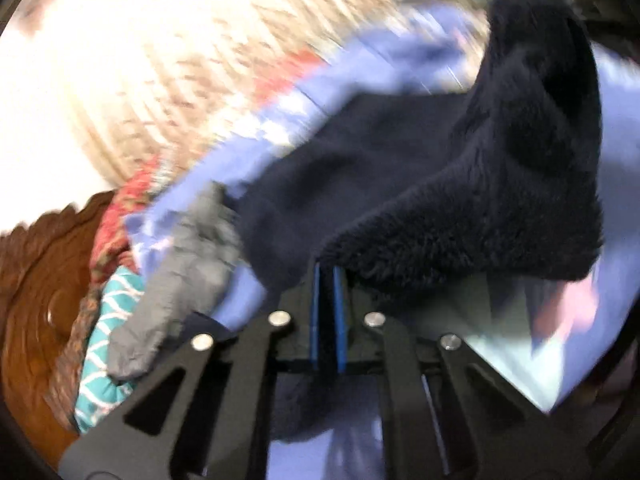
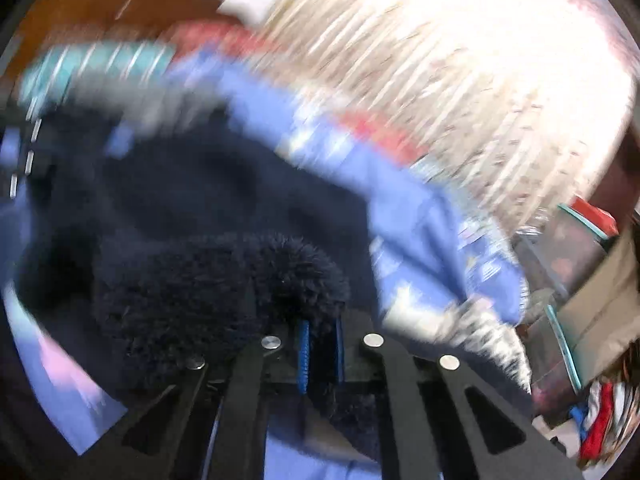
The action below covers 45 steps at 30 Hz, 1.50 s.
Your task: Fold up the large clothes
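Observation:
A dark navy fleece garment hangs in front of both cameras, fuzzy side showing. My left gripper is shut on its edge, the blue pads pressed together on the cloth. In the right wrist view the same navy fleece fills the middle, and my right gripper is shut on a fuzzy fold of it. Both views are blurred by motion.
A light blue cloth lies behind the fleece, also in the right wrist view. A grey garment, a teal patterned cloth and a red patterned cloth are piled at left. Bins and boxes stand at right.

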Each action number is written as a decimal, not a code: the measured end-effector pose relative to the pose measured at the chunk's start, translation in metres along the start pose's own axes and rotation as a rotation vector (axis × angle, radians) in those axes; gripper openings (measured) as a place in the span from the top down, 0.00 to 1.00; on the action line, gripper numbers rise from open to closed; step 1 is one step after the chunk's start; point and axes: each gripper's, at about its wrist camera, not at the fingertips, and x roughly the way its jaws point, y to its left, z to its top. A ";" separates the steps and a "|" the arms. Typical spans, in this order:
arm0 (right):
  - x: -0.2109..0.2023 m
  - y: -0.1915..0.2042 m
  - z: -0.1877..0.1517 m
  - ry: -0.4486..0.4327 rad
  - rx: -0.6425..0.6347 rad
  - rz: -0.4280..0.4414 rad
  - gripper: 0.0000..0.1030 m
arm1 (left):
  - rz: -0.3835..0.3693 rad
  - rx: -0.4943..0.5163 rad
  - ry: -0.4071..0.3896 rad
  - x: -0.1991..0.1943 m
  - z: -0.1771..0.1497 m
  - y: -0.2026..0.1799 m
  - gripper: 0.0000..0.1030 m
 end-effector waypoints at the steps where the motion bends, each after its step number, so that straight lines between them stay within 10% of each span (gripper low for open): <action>1: -0.012 -0.013 0.020 -0.040 0.052 0.005 0.69 | 0.025 -0.047 -0.046 -0.014 0.015 0.019 1.00; 10: -0.113 -0.061 0.192 -0.351 0.155 -0.012 0.70 | 0.100 -0.304 -0.440 -0.155 0.117 0.148 1.00; 12: -0.127 -0.061 0.214 -0.356 0.158 0.001 0.70 | 0.102 -0.278 -0.451 -0.172 0.113 0.139 0.92; 15: -0.134 -0.061 0.238 -0.341 0.171 0.027 0.70 | 0.120 -0.218 -0.426 -0.180 0.093 0.099 0.48; 28: -0.142 -0.034 0.258 -0.335 0.166 0.070 0.70 | 0.150 -0.038 -0.349 -0.118 0.035 -0.041 0.32; 34: -0.146 -0.039 0.252 -0.333 0.194 0.081 0.70 | 0.265 -0.036 -0.258 -0.057 0.047 -0.037 0.33; 37: -0.151 -0.044 0.246 -0.332 0.189 0.067 0.70 | 0.284 -0.101 -0.210 -0.044 0.053 -0.009 0.85; 45: -0.198 -0.075 0.242 -0.443 0.264 0.092 0.70 | 0.272 -0.421 -0.451 -0.158 0.095 0.133 0.90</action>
